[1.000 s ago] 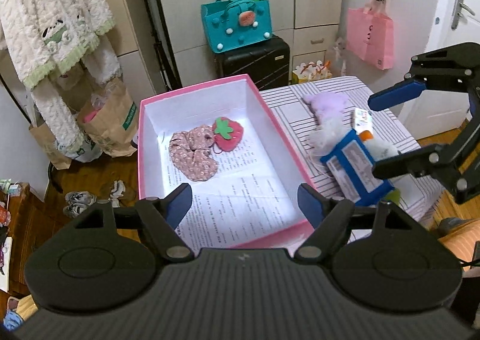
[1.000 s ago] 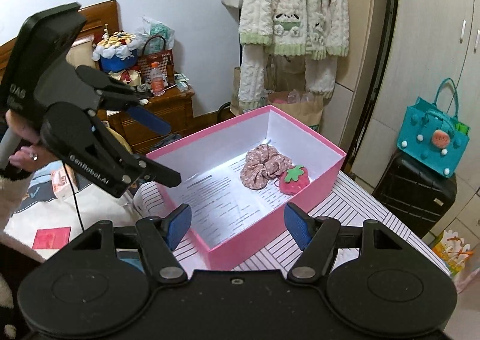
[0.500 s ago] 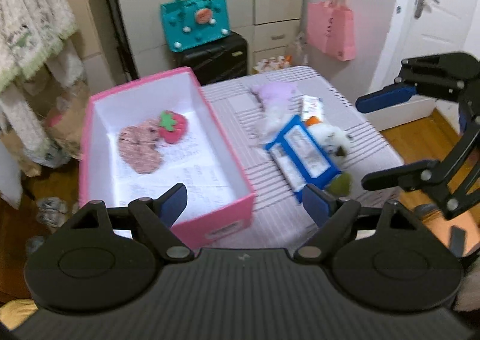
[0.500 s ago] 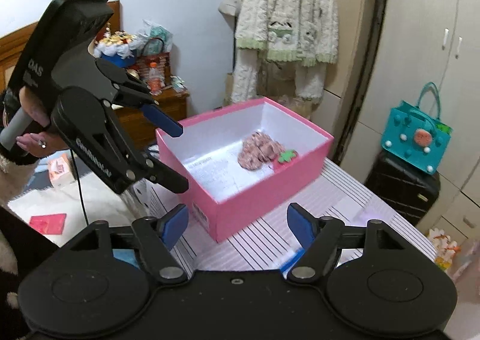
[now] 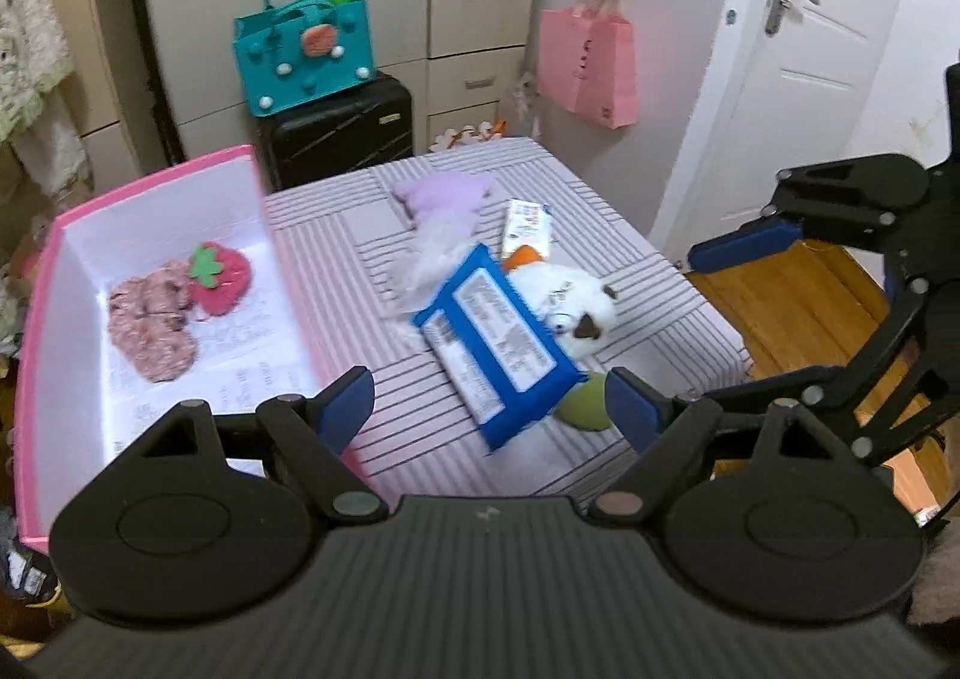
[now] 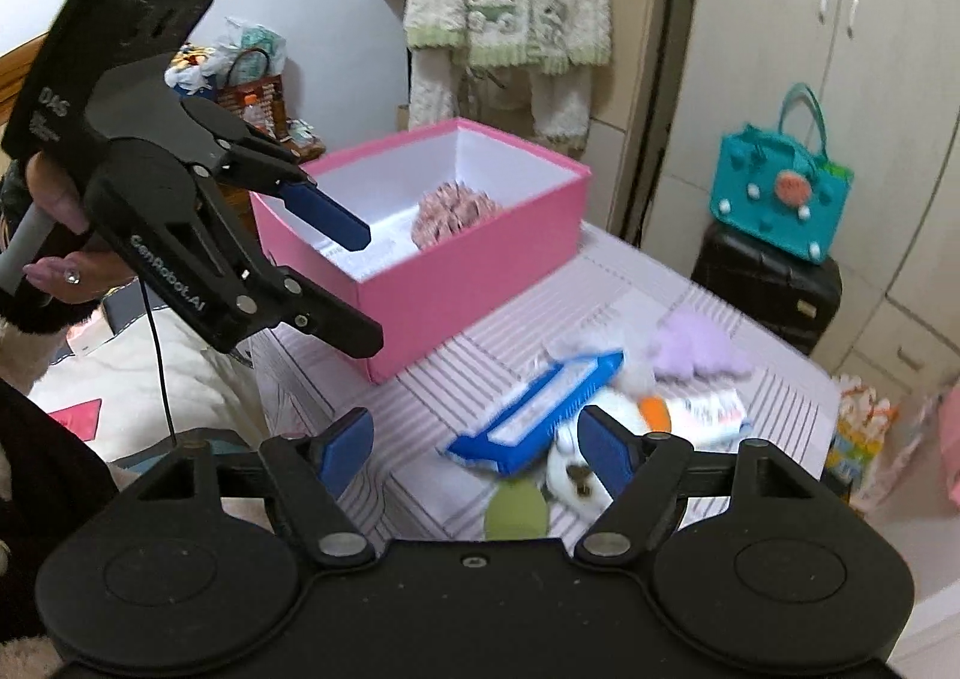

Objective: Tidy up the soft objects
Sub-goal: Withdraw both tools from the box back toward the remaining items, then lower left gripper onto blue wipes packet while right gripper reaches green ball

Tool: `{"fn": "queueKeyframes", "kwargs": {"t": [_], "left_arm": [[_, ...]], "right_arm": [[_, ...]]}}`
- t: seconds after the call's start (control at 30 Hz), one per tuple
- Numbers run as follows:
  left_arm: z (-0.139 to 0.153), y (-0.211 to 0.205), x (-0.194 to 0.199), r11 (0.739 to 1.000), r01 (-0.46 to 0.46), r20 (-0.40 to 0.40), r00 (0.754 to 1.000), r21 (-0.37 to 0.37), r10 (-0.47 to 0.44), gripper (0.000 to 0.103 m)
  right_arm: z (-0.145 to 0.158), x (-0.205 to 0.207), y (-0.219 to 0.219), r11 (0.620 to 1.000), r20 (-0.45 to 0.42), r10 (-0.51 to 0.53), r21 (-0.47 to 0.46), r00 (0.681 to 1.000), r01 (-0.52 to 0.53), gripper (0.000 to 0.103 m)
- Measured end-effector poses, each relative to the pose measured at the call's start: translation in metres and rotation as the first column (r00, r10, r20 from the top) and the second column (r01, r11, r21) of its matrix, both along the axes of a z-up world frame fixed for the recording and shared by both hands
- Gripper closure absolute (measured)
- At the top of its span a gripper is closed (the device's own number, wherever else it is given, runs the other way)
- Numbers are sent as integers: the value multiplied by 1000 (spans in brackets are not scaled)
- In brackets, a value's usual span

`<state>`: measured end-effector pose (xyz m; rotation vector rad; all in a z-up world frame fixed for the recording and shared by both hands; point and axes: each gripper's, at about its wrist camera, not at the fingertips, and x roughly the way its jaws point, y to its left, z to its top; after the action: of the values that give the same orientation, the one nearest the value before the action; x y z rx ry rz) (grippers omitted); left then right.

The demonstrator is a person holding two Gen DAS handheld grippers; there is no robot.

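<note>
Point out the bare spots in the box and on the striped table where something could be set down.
Pink box: its near half is bare paper; scrunchie and strawberry fill the far end. Striped table: free strip between box and blue wipes pack. Crowded around the pack.

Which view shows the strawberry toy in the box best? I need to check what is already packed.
The left wrist view: the strawberry toy lies in full sight on the floor of the pink box, touching the pink scrunchie. In the right wrist view the box's near wall hides it; only the scrunchie's top shows.
</note>
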<state>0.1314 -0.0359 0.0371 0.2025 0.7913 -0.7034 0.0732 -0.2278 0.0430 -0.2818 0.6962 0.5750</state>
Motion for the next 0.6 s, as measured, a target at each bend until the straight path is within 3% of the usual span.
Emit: {"fn": "queueKeyframes", "kwargs": {"t": [0.2, 0.43, 0.6], "left_arm": [[-19, -24, 0, 1000, 21, -34, 999, -16, -21, 19], [-47, -47, -1, 1000, -3, -20, 1000, 26, 3, 20], [-65, -58, 7, 999, -42, -12, 999, 24, 42, 20]], "right_arm": [[-27, 2, -12, 999, -67, -24, 20, 997, 25, 23], [-75, 11, -20, 997, -134, -55, 40, 989, 61, 23], [-104, 14, -18, 998, -99, -65, 2, 993, 65, 24]]}}
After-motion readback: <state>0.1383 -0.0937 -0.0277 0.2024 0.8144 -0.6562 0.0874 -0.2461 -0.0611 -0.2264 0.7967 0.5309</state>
